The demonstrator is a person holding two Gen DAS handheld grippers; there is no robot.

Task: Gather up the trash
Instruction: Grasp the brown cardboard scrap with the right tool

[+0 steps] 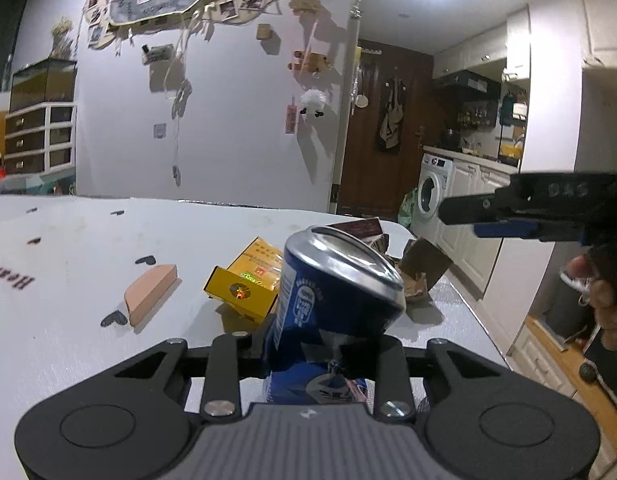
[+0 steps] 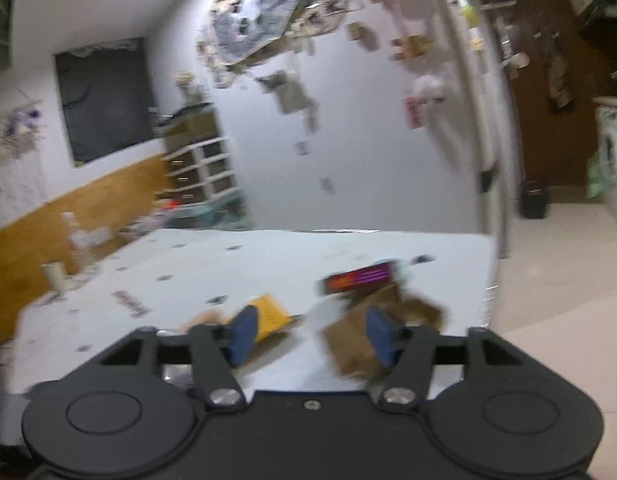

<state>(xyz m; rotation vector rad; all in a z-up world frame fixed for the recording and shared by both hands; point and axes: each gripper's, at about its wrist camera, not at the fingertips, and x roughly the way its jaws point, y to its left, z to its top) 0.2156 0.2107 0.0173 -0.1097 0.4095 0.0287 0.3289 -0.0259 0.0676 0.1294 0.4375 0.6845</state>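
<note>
Can [image 1: 328,292], blue and crumpled, sat clamped between the jaws of the left gripper [image 1: 324,350] above the white table [image 1: 68,248]. At its 9 o'clock lay a yellow box [image 1: 244,280]; at 2 o'clock, torn brown cardboard [image 1: 422,266]. The right gripper [image 2: 312,336] hung wide and empty over the table.

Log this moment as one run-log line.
left gripper: shut on blue can | right gripper: open, empty | table: yellow box
</note>
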